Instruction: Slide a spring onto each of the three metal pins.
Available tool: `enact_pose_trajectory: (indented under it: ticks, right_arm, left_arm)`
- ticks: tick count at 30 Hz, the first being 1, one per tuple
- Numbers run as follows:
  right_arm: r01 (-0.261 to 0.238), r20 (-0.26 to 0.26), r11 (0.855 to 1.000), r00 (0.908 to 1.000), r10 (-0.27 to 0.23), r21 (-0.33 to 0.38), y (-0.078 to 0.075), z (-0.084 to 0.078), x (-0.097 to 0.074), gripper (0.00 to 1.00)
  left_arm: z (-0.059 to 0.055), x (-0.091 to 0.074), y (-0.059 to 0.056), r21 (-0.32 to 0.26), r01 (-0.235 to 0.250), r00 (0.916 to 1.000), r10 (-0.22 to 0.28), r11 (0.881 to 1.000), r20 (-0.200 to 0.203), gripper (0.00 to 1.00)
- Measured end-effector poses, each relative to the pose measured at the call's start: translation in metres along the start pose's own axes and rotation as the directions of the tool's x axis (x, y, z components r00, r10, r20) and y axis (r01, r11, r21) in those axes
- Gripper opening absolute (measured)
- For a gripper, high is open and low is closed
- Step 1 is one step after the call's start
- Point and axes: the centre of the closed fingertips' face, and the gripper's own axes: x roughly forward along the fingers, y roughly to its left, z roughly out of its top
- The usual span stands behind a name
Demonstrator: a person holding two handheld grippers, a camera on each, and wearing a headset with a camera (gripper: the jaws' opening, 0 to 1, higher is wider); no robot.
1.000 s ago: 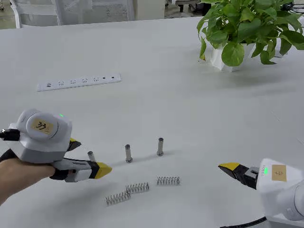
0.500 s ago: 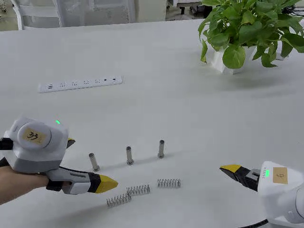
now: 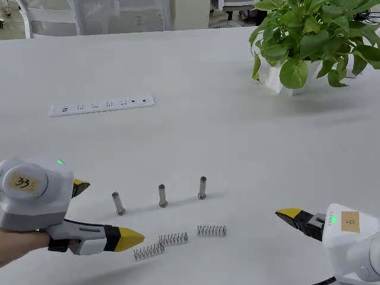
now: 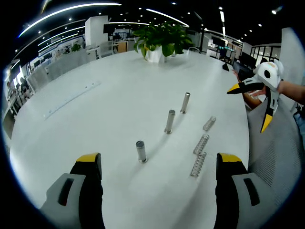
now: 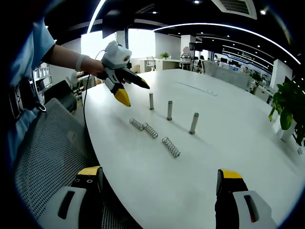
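OK, head view. White table [image 3: 237,148], plant [image 3: 314,29] in a white pot at 1 o'clock. Left gripper [image 3: 105,212] at 8 o'clock, jaws spread wide, nothing in them. Its near yellow tip sits just beside the left spring [image 3: 148,250], not touching. Right gripper [image 5: 159,172] at 4 o'clock, jaws also spread wide and empty, well apart from the parts. Power strip [image 3: 102,105] at 10 o'clock, far side. Three pins stand upright in a row near centre: left pin [image 3: 118,203], middle pin [image 3: 162,195], right pin [image 3: 202,187], all bare. Springs lie flat on the table in a row just at 6 o'clock of the pins: left one, middle spring [image 3: 173,238], right spring [image 3: 211,230].
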Motion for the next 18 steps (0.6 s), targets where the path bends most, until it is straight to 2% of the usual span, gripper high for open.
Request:
enact_pose_trajectory:
  ticks: [13,18]
  right_arm:
    - [-0.018,-0.017,1.0,0.9997,0.017,-0.026,0.003,-0.001,0.002,0.99]
    - [-0.024,-0.025,0.999,0.9994,0.023,-0.035,0.006,-0.003,0.002,0.99]
  left_arm:
    - [-0.029,-0.015,-0.02,-0.023,0.008,0.9999,-0.007,1.0,0.011,0.97]
    - [-0.033,-0.017,-0.028,-0.033,0.016,0.9994,-0.015,0.999,0.029,0.96]
